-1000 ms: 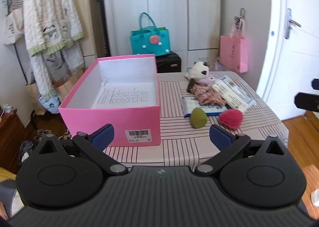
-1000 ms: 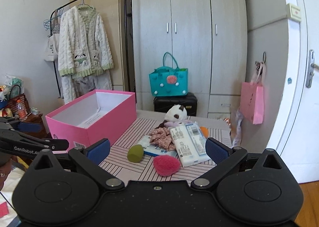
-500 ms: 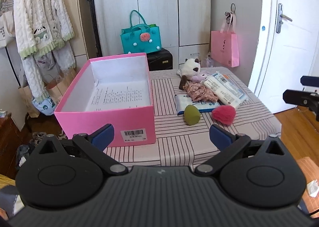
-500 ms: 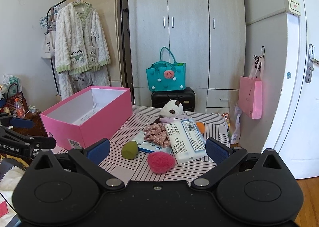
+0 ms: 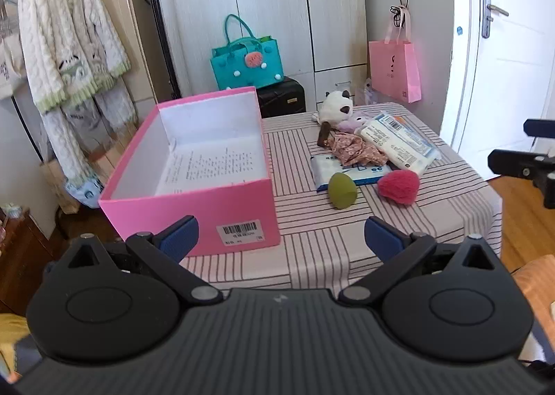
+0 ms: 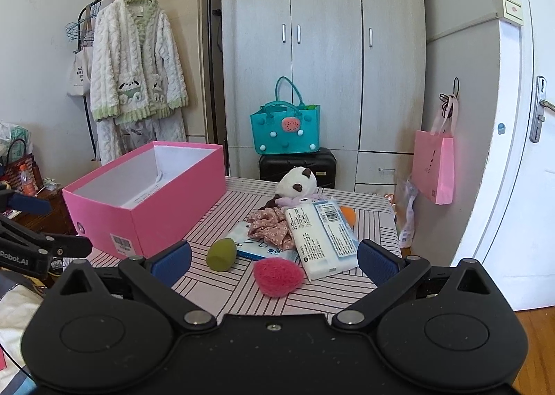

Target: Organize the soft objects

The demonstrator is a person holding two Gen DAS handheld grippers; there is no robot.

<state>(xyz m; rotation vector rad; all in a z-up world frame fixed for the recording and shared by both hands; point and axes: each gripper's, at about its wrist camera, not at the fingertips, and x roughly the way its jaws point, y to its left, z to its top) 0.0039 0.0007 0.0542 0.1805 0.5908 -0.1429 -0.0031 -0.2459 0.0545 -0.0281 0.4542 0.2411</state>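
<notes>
An open pink box (image 5: 194, 200) with a paper sheet inside stands on the left of the striped table (image 5: 312, 242). To its right lie a green egg-shaped sponge (image 5: 342, 191), a fuzzy pink pad (image 5: 398, 186), a floral cloth (image 5: 357, 152), two wipe packs (image 5: 399, 143) and a panda plush (image 5: 334, 107). My left gripper (image 5: 279, 238) is open and empty, off the table's near edge. My right gripper (image 6: 274, 261) is open and empty, before the pink pad (image 6: 277, 277) and the sponge (image 6: 221, 254). The box (image 6: 138, 207) is to its left.
A teal bag (image 5: 246, 63) sits on a black suitcase behind the table. A pink paper bag (image 5: 395, 70) hangs on the wardrobe. A robe (image 5: 69, 48) hangs on a rack at the left. A white door (image 6: 520, 152) is at the right.
Both grippers have drawn back a little from the table and shifted slightly. The objects on the table have not moved. Both grippers stay open.
</notes>
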